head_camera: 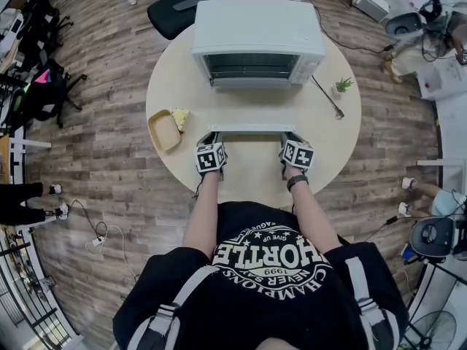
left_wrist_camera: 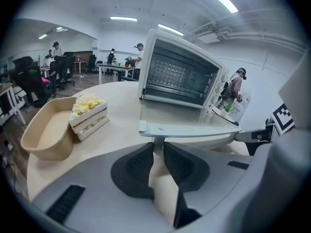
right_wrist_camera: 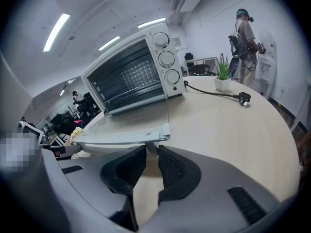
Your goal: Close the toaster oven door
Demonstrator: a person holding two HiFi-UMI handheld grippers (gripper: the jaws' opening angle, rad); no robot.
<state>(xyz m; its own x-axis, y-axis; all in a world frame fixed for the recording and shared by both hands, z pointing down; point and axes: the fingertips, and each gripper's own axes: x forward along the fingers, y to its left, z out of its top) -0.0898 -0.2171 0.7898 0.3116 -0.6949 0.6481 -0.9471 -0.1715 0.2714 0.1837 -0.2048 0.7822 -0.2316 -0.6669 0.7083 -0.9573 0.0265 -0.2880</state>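
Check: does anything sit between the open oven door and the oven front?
Nothing visible does: the door lies bare, and nothing juts from the toaster oven. The cake sits off to its left.

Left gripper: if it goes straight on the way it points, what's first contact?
No gap ahead: the left gripper is shut on the door handle. Pushing on would drive the handle toward the toaster oven, probably next in line, though depth is unclear.
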